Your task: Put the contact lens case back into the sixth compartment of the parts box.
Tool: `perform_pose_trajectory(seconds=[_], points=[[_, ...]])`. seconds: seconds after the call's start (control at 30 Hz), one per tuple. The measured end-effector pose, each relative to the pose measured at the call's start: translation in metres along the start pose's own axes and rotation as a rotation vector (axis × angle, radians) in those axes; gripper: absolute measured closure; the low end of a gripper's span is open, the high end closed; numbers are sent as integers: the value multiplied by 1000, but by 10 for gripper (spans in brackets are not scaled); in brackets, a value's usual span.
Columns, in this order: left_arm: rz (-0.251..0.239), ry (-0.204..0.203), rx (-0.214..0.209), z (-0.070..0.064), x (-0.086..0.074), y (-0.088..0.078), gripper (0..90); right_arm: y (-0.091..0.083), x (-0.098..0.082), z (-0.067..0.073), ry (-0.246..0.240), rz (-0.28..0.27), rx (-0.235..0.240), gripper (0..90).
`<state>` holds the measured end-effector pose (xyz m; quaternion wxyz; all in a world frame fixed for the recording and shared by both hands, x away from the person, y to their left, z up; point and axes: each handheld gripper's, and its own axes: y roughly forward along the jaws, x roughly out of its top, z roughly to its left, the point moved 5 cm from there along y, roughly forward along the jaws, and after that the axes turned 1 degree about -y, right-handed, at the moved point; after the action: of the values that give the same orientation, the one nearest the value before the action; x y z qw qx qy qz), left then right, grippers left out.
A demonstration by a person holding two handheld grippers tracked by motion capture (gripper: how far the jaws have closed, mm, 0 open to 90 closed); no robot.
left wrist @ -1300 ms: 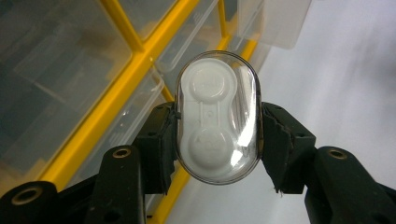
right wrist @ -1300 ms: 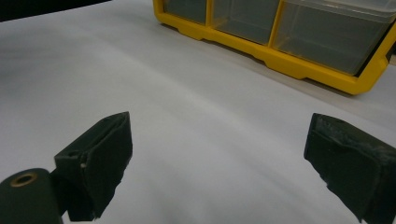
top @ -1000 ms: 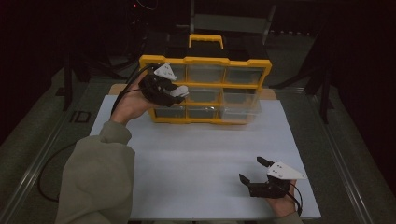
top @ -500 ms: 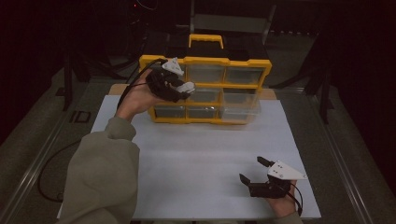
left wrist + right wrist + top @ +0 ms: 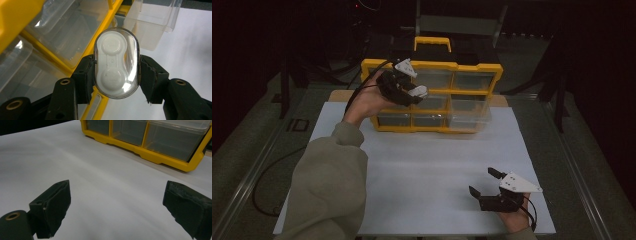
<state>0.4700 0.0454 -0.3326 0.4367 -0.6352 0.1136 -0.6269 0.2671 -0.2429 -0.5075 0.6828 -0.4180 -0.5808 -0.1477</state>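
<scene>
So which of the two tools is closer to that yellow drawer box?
The left. The left tool is up against the front of the yellow drawer box, holding a small white case. The right tool sits far back near the table's near edge.

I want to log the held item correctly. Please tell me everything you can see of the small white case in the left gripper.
The white case is a small oval piece with two round moulded caps joined by a narrow bridge, under a clear glossy cover; it looks like plastic. It stands upright between the left gripper's black jaws, which press on its two long sides. It is held in the air before the yellow drawer organizer, not touching it.
</scene>
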Motion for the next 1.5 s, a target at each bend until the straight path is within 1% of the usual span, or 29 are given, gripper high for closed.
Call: perform_pose_trajectory(seconds=[0.33,0.37,0.5,0.63,0.87,1.0,1.5], points=[[-1,8,-3,0,11,1,494,0,-1,-2,5,0,-1,78],[2,15,-2,0,13,2,494,0,-1,-2,6,-1,0,78],[5,15,-4,-1,16,5,494,0,-1,-2,10,-3,-2,78],[15,28,-5,-2,19,8,494,-1,-1,-2,8,-2,-3,78],[16,40,-15,-5,27,15,494,-1,-2,-3,6,-3,-6,78],[11,40,-21,-7,30,19,494,-2,-2,-4,10,-6,-8,78],[6,74,-40,-18,47,31,494,-3,-2,-4,6,-6,-3,78]])
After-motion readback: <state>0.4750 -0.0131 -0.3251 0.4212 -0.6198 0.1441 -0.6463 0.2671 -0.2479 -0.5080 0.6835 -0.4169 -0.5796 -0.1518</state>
